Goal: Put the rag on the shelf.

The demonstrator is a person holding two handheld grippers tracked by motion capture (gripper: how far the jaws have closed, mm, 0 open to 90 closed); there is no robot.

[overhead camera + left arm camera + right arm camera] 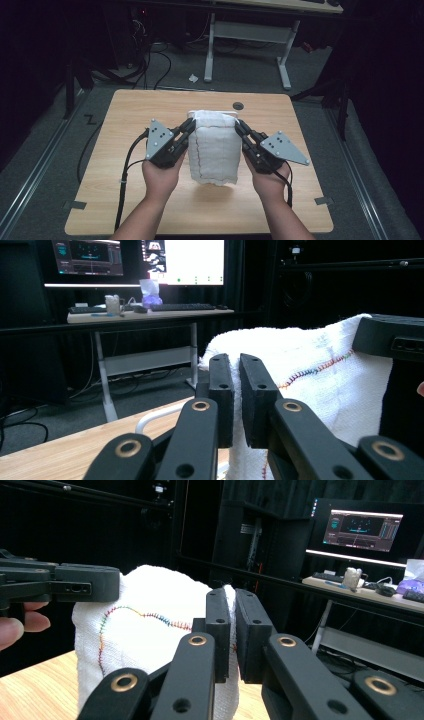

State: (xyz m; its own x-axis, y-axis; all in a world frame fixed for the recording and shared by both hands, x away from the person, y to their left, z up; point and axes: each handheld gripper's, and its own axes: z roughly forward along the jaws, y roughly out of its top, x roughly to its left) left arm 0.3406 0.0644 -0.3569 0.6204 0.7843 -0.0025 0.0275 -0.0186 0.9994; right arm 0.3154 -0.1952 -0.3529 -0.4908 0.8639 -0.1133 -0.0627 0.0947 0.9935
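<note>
The left gripper is clamping a top corner of the white towel; in the left gripper view its two black jaws are pressing together with a thin fold of cloth pinched between the pads. The right gripper is doing the same at the opposite top corner, and in the right gripper view its jaws are nearly touching with the towel's edge caught between them. Each is being held by one of the person's hands, the left hand and the right hand coming in from the near edge.

Between the two grips the towel is hanging as a doubled panel above the middle of the wooden table, its lower hem drooping toward the person. The pick-up by the corners looks done; what seems to be left is laying the cloth down and finishing the fold, though how many folds are intended cannot be told.

The towel's long axis is running from the gripped top edge, on the far side, down to the free hem on the near side. A multicoloured stitched seam is tracing its border.
</note>
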